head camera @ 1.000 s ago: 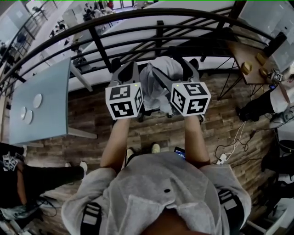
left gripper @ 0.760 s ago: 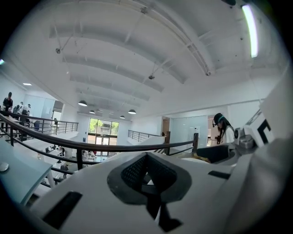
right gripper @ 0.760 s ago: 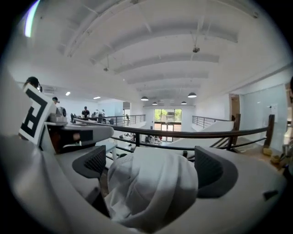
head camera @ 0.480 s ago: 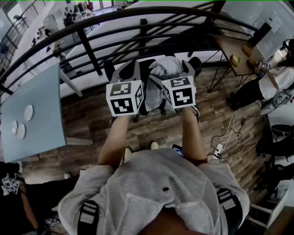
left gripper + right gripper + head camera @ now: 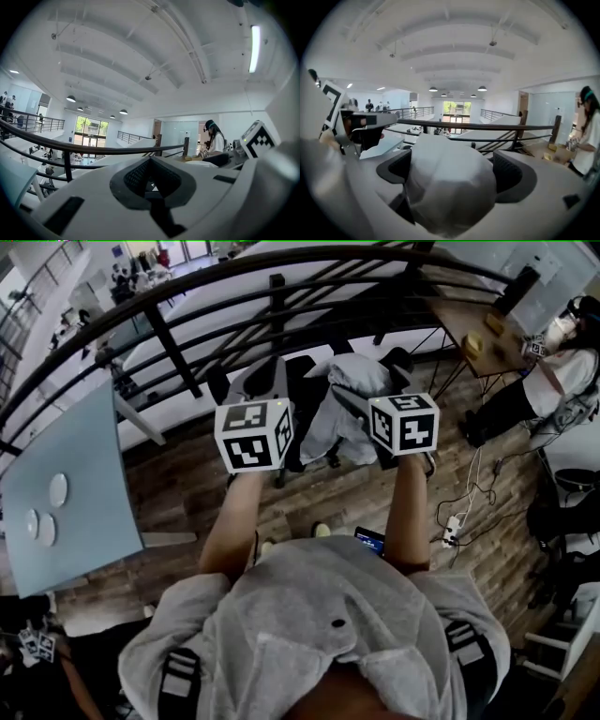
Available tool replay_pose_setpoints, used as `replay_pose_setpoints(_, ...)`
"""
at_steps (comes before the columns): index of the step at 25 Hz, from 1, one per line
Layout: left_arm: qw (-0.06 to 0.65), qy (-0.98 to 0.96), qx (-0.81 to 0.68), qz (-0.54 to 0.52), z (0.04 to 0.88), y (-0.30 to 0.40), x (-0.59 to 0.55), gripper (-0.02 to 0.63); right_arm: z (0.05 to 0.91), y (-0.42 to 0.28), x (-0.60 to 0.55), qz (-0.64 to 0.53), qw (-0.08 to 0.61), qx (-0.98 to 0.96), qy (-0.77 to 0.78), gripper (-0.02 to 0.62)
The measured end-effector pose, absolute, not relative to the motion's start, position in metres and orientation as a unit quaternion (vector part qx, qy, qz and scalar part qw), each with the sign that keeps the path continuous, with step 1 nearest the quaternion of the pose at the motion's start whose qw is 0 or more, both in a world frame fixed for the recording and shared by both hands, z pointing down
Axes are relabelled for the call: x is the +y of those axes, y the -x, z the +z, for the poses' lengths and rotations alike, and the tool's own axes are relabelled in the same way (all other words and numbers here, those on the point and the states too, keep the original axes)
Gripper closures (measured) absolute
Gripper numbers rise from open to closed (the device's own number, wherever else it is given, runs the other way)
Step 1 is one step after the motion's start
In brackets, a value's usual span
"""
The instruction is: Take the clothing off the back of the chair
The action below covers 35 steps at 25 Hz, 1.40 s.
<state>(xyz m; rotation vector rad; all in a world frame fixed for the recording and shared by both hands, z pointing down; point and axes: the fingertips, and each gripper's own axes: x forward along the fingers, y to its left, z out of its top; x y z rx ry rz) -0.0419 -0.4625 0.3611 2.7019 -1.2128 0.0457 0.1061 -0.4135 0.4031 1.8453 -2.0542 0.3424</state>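
Observation:
A light grey garment (image 5: 342, 409) hangs over the back of a black chair (image 5: 302, 381) in front of the railing. In the head view my right gripper (image 5: 354, 392) reaches into the garment's upper right part. In the right gripper view its jaws (image 5: 452, 171) stand wide and are closing, with a bunch of the grey cloth (image 5: 450, 192) bulging between the pads. My left gripper (image 5: 272, 369) is held left of the garment, apart from it. In the left gripper view its jaws (image 5: 151, 161) are shut with nothing between them.
A black curved railing (image 5: 187, 296) runs behind the chair. A pale blue table (image 5: 84, 474) stands at the left, a wooden desk (image 5: 469, 329) at the upper right with a person (image 5: 553, 381) beside it. Cables and a power strip (image 5: 459, 521) lie on the wooden floor.
My right gripper has shifted to the right and dropped lower, and the grey garment now sits to the right with it. The left gripper has barely moved.

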Motion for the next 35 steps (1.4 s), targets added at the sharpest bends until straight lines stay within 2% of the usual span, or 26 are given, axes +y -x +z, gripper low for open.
replay_pose_setpoints(4, 0.091, -0.914, -0.395, 0.024, 0.367, 0.025, -0.461, 0.594, 0.409, -0.134, -0.41, 0.165, 0.148, -0.724, -0.653, 0.041)
replay_pose_setpoints(12, 0.09, -0.913, -0.397, 0.014, 0.363, 0.021, -0.463, 0.594, 0.415, -0.112, -0.416, 0.206, 0.21, -0.747, -0.597, 0.045)
replay_pose_setpoints(14, 0.092, -0.911, -0.401, 0.014, 0.364, 0.026, -0.465, 0.594, 0.411, -0.111, -0.414, 0.22, 0.217, -0.744, -0.592, 0.1)
replay_pose_setpoints(18, 0.092, -0.91, -0.403, 0.016, 0.366, 0.028, -0.466, 0.594, 0.408, -0.103, -0.412, 0.223, 0.215, -0.752, -0.581, 0.373)
replay_pose_setpoints(20, 0.091, -0.911, -0.403, 0.016, 0.363, 0.025, -0.468, 0.594, 0.408, -0.098, -0.414, 0.197, 0.234, -0.755, -0.58, 0.432)
replay_pose_setpoints(22, 0.091, -0.912, -0.399, 0.011, 0.357, 0.022, -0.468, 0.594, 0.403, -0.094, -0.418, 0.169, 0.25, -0.754, -0.584, 0.453)
replay_pose_setpoints(27, 0.082, -0.917, -0.391, -0.009, 0.339, 0.022, -0.459, 0.594, 0.378, -0.089, -0.423, 0.111, 0.216, -0.753, -0.611, 0.497)
replay_pose_setpoints(35, 0.069, -0.914, -0.398, -0.025, 0.319, 0.032, -0.457, 0.594, 0.301, -0.104, -0.428, 0.034, 0.115, -0.741, -0.66, 0.506)
